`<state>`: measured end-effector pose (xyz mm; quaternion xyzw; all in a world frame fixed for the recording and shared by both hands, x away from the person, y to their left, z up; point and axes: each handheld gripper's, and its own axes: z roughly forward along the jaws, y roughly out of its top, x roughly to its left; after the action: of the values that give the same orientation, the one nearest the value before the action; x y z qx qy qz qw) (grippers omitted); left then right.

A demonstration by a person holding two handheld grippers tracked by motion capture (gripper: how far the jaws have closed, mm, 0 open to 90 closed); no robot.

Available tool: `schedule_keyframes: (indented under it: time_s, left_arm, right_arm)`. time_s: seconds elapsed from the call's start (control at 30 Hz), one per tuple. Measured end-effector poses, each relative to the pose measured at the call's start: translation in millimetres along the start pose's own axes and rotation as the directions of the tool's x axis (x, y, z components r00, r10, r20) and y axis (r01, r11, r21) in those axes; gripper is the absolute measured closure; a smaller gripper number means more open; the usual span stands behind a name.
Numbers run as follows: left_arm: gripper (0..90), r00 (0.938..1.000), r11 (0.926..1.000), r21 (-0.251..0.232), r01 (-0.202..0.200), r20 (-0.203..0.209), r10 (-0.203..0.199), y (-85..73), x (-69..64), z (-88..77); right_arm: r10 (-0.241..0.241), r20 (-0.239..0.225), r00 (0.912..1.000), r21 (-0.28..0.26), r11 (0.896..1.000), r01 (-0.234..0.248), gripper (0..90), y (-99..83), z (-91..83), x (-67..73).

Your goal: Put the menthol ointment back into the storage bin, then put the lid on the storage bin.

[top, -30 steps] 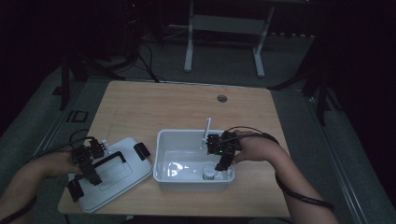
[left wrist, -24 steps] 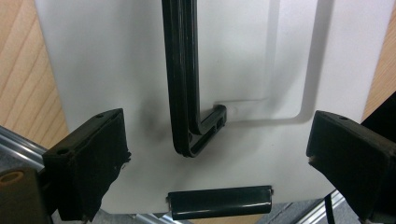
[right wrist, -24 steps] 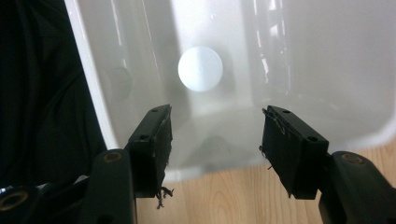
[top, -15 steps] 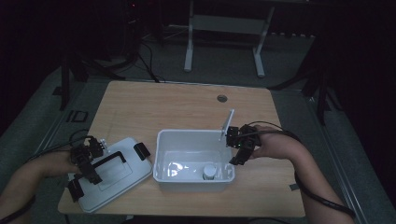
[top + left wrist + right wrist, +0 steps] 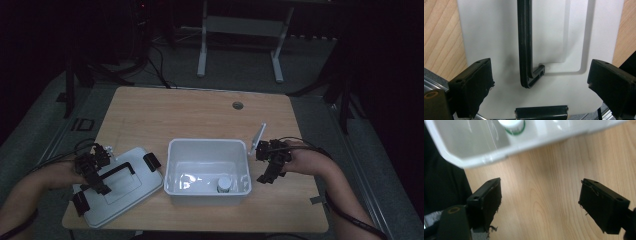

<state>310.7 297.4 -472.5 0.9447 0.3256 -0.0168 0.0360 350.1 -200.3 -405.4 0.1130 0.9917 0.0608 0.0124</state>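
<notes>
We see a wooden table (image 5: 200, 112) with a small round grommet near its far edge; no brand, label or writing can be read on anything here. On the table's near half stands a white plastic bin (image 5: 207, 150), open at the top, its walls glossy and rounded at the rim. To its left, just beside it, lies the bin's white lid (image 5: 127, 187), flat on the wood, with a black handle (image 5: 525, 45) folded down along its recessed middle and black latches (image 5: 152, 161) at its ends. Inside the bin, against the near right corner, stands a small bottle (image 5: 224, 184) with a white cap and a green ring below it.

Our left gripper (image 5: 541, 82) hangs over the lid, jaws spread wide on either side of the handle's corner, pads touching nothing. Our right gripper (image 5: 540, 202) is over bare wood just right of the bin; its jaws have just been opening and stand wide apart with nothing between them.
</notes>
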Motion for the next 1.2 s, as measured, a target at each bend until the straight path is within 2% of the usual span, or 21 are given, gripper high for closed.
schedule_keyframes:
  time_s: [0.17,0.27,0.37,0.47,0.53,0.57,0.6,0.63,0.7,0.77,0.8,0.83,0.9,0.97,1.03,1.07,1.2]
  left_arm:
    - [6.0,0.9998,0.9996,-0.027,-0.012,-0.015,0.012,-0.6,-0.5,-1.9]
    - [6.0,1.0000,0.9998,-0.020,-0.001,-0.005,0.001,-0.4,1.2,-0.3]
    - [6.0,0.9995,0.9994,-0.016,0.030,-0.011,-0.030,0.7,3.2,0.2]
    - [6.5,0.9997,0.9996,-0.015,0.023,-0.010,-0.023,2.1,4.2,-0.9]
    - [20.5,0.9999,1.0000,0.001,0.003,-0.014,-0.003,3.5,5.1,-1.1]
    - [22.3,1.0000,0.9999,0.012,-0.001,-0.001,0.001,4.3,5.8,-0.7]
    - [28.0,0.9999,0.9997,0.021,-0.011,0.013,0.011,5.2,6.6,-0.6]
    - [36.8,0.9999,0.9994,0.032,-0.011,0.009,0.011,6.4,7.0,-0.1]
    - [41.3,0.9999,0.9985,0.053,-0.012,0.008,0.011,8.7,8.2,0.5]
    - [49.6,0.9999,0.9984,0.055,-0.013,0.001,0.013,10.4,8.1,1.0]
    - [52.7,0.9998,0.9979,0.064,-0.012,0.017,0.011,11.3,9.0,1.4]
    - [56.8,0.9996,0.9970,0.073,-0.024,0.016,0.023,12.4,8.3,1.7]
    - [62.5,0.9995,0.9960,0.087,-0.017,0.028,0.014,14.9,8.8,1.4]
    - [66.6,0.9996,0.9965,0.082,-0.014,0.026,0.011,17.1,8.7,0.8]
    - [68.1,0.9983,0.9964,0.080,0.027,0.050,-0.031,18.9,11.1,1.4]
    - [70.6,0.9982,0.9958,0.086,0.032,0.048,-0.036,19.4,12.0,2.2]
    - [76.6,0.9983,0.9936,0.112,0.011,0.056,-0.017,19.9,11.8,6.2]
  right_arm:
    - [0.013,0.012,0.9998,0.026,1.000,-0.013,17.3,-13.1,14.2,-4.0]
    - [0.045,-0.003,0.9990,0.030,0.999,-0.045,17.4,-22.2,21.9,-7.3]
    - [0.068,0.010,0.9976,0.027,0.997,-0.068,17.5,-29.3,27.3,-11.0]
    - [0.074,0.005,0.9972,0.039,0.996,-0.075,17.5,-34.4,32.1,-11.3]
    - [0.080,0.002,0.9968,0.043,0.996,-0.080,17.5,-36.3,35.0,-11.3]
    - [0.076,0.004,0.9971,0.048,0.996,-0.077,17.5,-37.0,36.2,-11.2]
    - [0.079,0.006,0.9969,0.052,0.996,-0.079,17.5,-37.4,37.3,-10.7]
    - [0.079,0.004,0.9968,0.054,0.995,-0.079,17.5,-37.6,38.2,-10.7]
    - [0.080,0.002,0.9968,0.056,0.995,-0.080,17.6,-37.8,39.3,-10.2]
    - [0.084,0.000,0.9965,0.058,0.995,-0.083,17.6,-37.9,39.7,-9.8]
    - [0.083,0.002,0.9966,0.061,0.995,-0.083,17.6,-37.9,39.9,-9.4]
    - [0.080,0.006,0.9968,0.066,0.995,-0.080,17.6,-37.9,39.7,-8.9]
    - [0.075,0.014,0.9971,0.066,0.995,-0.076,17.6,-38.0,38.7,-8.3]
    - [0.078,0.015,0.9969,0.062,0.995,-0.079,17.6,-38.2,37.9,-7.5]
    - [0.076,0.016,0.9970,0.062,0.995,-0.077,17.6,-38.6,38.1,-6.6]
    - [0.075,0.015,0.9971,0.062,0.995,-0.076,17.6,-38.8,38.6,-6.3]
    - [0.076,0.015,0.9970,0.062,0.995,-0.077,17.6,-40.8,40.7,-5.0]
